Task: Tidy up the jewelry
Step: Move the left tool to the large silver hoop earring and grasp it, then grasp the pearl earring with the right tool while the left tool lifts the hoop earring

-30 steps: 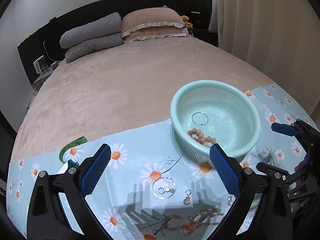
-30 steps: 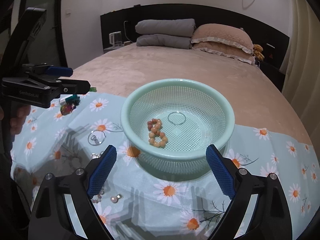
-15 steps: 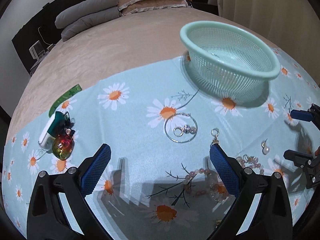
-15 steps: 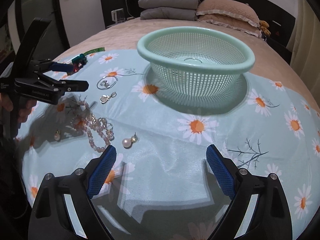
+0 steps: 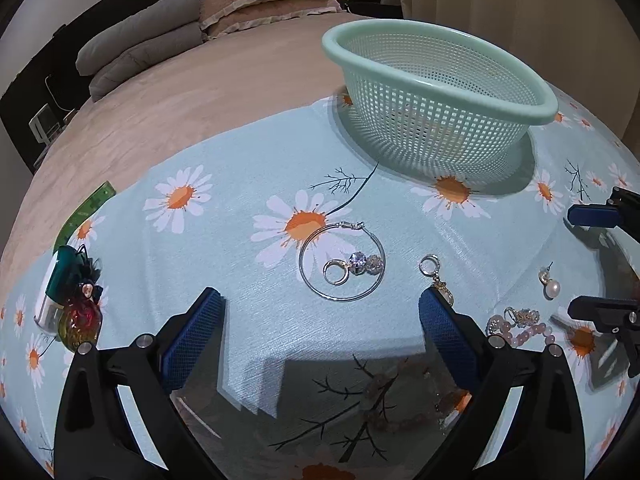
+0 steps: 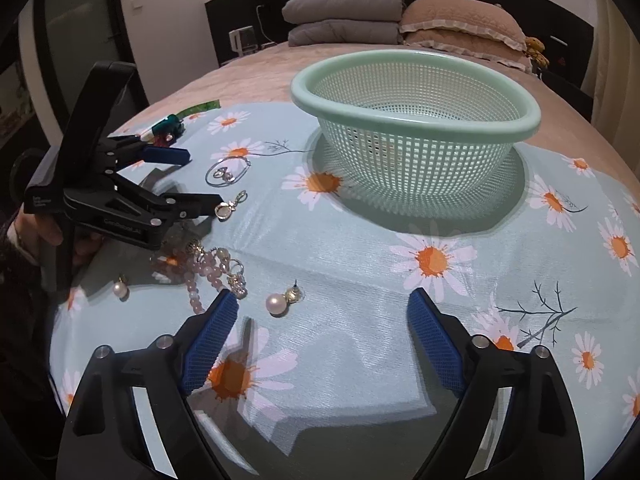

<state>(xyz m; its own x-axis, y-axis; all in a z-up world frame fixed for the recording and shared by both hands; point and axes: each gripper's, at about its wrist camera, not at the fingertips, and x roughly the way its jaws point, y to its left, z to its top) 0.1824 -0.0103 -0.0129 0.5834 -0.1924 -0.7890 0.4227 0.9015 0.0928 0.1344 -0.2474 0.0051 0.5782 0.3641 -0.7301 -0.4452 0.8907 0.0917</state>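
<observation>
Jewelry lies on a daisy-print cloth [image 5: 240,264] on a bed. My left gripper [image 5: 322,320] is open just above the cloth. Ahead of it is a large silver hoop [image 5: 342,266] with a small ring earring and crystal beads inside. A gold drop earring [image 5: 434,276] lies by its right fingertip. My right gripper [image 6: 324,320] has its jaws closing with no pad touching anything. A pearl earring [image 6: 276,304] lies at their mouth, nearer the left pad. A pink bead bracelet [image 6: 208,268] and a second pearl earring [image 6: 120,290] lie to the left. The mint basket [image 6: 416,120] stands behind; its inside is hidden.
Hair clips and a green case [image 5: 76,300] sit at the cloth's left end beside a green strip [image 5: 86,210]. Grey and pink pillows [image 6: 400,16] lie at the head of the bed. A person's hand [image 6: 40,232] holds the left gripper [image 6: 204,178]. A curtain [image 5: 520,8] hangs at the right.
Both grippers have dropped close to the cloth and tilted flatter, so the basket's contents no longer show. The right jaws have narrowed a little.
</observation>
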